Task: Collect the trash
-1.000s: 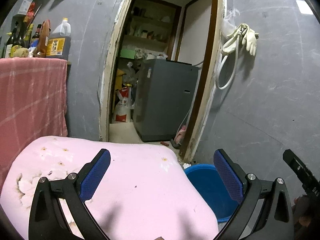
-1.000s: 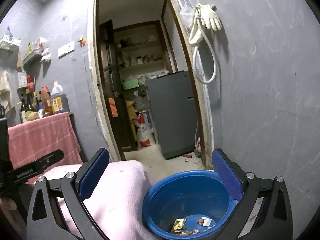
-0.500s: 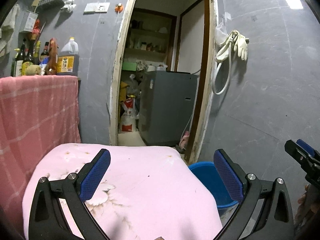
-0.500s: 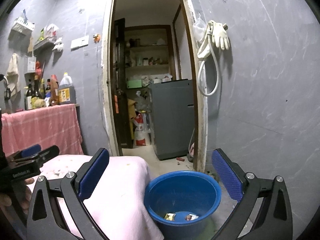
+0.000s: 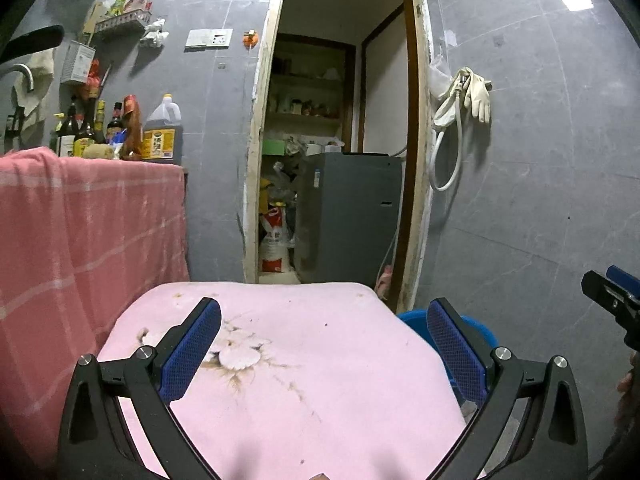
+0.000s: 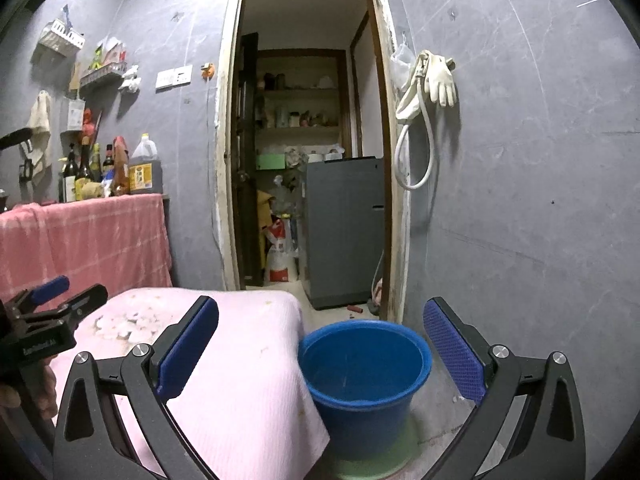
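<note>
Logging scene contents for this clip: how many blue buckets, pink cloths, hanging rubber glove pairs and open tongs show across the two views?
Blue bucket: 1
Pink cloths: 2, the stained pink tablecloth and the pink checked cloth
Hanging rubber gloves: 1 pair
Open tongs: 2, left tongs and right tongs, both empty
Total: 6

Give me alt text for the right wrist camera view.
The open, empty right tongs frame a blue bucket on the floor beside a table draped in pink cloth. Behind stands a doorway with a grey appliance inside; the left tongs show at the left edge.
</note>
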`<state>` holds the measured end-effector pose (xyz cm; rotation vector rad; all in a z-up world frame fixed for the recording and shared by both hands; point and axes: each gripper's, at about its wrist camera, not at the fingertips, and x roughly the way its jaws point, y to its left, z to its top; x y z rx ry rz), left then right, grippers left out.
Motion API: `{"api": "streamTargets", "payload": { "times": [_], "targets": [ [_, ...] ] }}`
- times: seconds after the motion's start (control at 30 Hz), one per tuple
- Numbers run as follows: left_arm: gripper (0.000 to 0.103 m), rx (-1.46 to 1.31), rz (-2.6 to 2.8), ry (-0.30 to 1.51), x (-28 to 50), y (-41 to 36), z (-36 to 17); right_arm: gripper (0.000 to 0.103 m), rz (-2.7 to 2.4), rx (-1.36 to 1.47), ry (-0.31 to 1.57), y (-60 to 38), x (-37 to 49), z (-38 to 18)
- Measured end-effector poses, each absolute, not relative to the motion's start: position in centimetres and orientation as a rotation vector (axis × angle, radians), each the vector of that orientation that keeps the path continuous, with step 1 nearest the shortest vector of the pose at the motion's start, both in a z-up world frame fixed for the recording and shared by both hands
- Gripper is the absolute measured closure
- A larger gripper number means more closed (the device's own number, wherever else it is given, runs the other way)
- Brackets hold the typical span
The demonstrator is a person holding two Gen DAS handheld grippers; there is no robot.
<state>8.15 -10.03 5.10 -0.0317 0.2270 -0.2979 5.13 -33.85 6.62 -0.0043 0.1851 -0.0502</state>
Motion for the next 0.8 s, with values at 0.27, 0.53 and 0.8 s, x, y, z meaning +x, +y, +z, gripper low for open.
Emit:
{"api": "streamTargets", "payload": {
  "times": [0.27, 0.53, 0.8],
  "targets": [
    [0.002, -0.02, -0.265, 0.225, 5.7, -9.6, 3.5, 0.0, -0.058, -0.023, 0.24, -32.9, 3.7, 4.9],
    [0.002, 0.003, -0.239, 0.241, 4.2, -9.6, 1.5, 0.0, -0.11, -0.004, 0.221, -32.7, 2.4, 2.4],
    [0.002, -0.006, -0.236, 0.279, 3.9, -9.4, -0.2, 0.0, -0.114, 0.02, 0.2, -33.1, 2.1, 0.6]
  ]
}}
